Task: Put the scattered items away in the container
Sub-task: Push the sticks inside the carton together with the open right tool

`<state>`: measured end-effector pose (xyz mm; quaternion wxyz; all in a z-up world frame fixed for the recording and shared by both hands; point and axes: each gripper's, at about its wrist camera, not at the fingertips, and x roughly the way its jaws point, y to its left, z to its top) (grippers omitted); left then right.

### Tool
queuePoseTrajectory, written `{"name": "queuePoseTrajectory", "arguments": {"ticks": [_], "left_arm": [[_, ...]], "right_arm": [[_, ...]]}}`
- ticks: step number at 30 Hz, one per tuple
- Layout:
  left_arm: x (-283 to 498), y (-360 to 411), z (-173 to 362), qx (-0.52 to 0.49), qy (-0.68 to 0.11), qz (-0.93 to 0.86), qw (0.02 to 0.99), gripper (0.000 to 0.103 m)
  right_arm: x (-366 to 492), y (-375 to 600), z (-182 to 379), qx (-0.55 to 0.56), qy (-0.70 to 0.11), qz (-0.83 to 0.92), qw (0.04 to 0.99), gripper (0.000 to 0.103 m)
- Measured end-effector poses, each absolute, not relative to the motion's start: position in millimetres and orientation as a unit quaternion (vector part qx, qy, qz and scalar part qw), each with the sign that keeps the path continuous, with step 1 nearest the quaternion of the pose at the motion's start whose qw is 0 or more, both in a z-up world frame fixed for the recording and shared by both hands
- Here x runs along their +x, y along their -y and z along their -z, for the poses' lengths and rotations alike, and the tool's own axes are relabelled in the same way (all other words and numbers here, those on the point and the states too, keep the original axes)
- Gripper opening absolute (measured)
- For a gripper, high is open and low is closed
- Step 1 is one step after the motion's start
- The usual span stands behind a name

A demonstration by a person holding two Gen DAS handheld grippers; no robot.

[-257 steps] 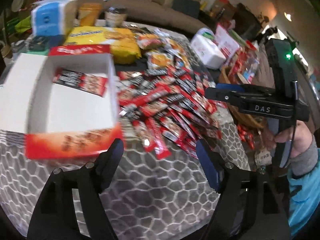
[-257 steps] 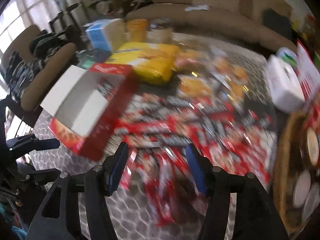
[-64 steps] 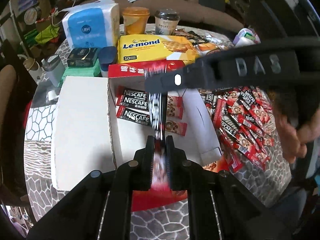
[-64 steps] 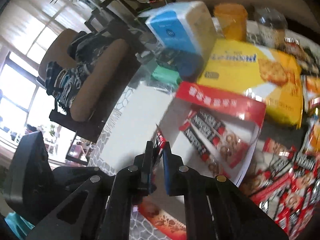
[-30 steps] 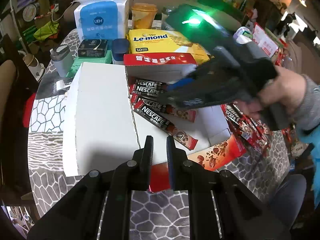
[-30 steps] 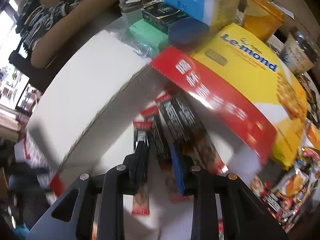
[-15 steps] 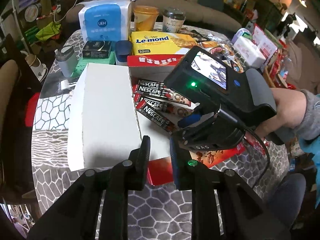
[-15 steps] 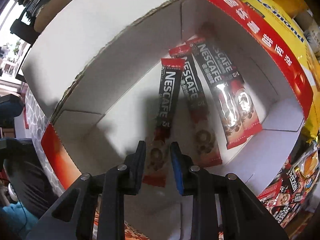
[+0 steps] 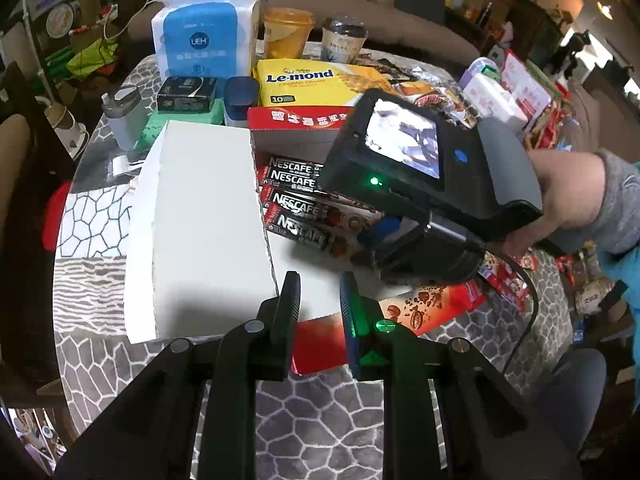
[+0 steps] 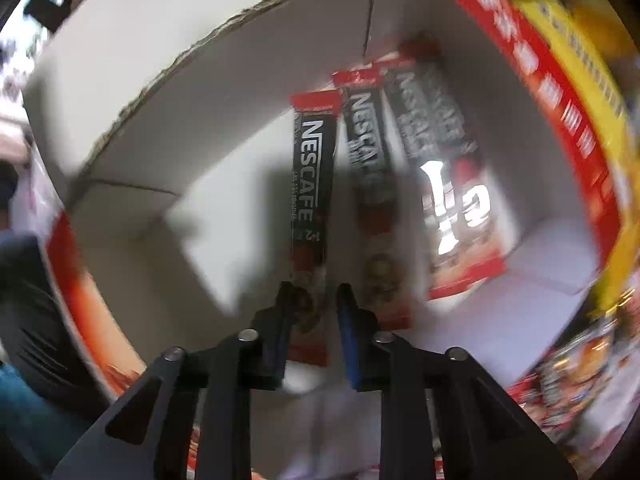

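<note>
A red and white cardboard box (image 9: 304, 122) with its white lid (image 9: 204, 220) folded open to the left holds several Nescafe sachets (image 9: 296, 210) in a row. My right gripper (image 10: 312, 300) points down into the box, jaws slightly apart, just above the end of the leftmost sachet (image 10: 312, 184), which lies flat on the box floor (image 10: 224, 216). Its body (image 9: 420, 184) shows over the box in the left wrist view. My left gripper (image 9: 318, 292) hovers at the box's near edge, jaws a little apart and empty.
Loose sachets (image 9: 508, 280) lie on the table right of the box. Behind it stand a yellow Le-mond pack (image 9: 308, 84), a blue tissue pack (image 9: 204, 48), two cups (image 9: 288, 36), a dark box on a green one (image 9: 186, 96) and a grey jar (image 9: 122, 114).
Both grippers have let go of their sachets into the box. Over the last half second the right gripper has opened slightly above its sachet and the left jaws have parted a little.
</note>
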<state>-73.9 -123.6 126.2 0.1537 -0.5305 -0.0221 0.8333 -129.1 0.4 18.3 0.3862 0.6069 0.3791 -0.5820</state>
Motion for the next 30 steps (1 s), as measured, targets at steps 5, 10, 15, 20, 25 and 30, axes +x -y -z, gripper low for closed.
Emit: {"name": "queuePoseTrajectory", "arguments": {"ticks": [5, 10, 15, 20, 25, 30], "left_arm": [[-73.6, 120.5, -126.3, -0.531, 0.022, -0.833, 0.156, 0.019], [-74.0, 119.5, -125.7, -0.533, 0.021, -0.832, 0.155, 0.019], [-73.8, 118.3, -125.9, -0.532, 0.025, -0.832, 0.157, 0.02], [-73.8, 119.1, -125.6, -0.533, 0.027, -0.831, 0.155, 0.02], [-74.5, 118.0, -125.2, -0.534, 0.025, -0.83, 0.159, 0.02], [-75.4, 117.2, -122.1, -0.535, 0.028, -0.829, 0.161, 0.021]], "right_arm": [[-144.3, -9.2, -26.2, 0.586, -0.4, 0.605, 0.363, 0.019], [-156.9, -28.8, -53.1, 0.58, -0.333, 0.646, 0.367, 0.03], [-135.2, -33.2, -48.5, 0.57, -0.347, 0.63, 0.398, 0.027], [-126.0, -32.2, -17.1, 0.606, -0.357, 0.596, 0.386, 0.021], [-141.7, -41.5, -13.0, 0.623, -0.331, 0.611, 0.359, 0.015], [-147.3, -40.1, -12.5, 0.609, -0.351, 0.624, 0.341, 0.017]]}}
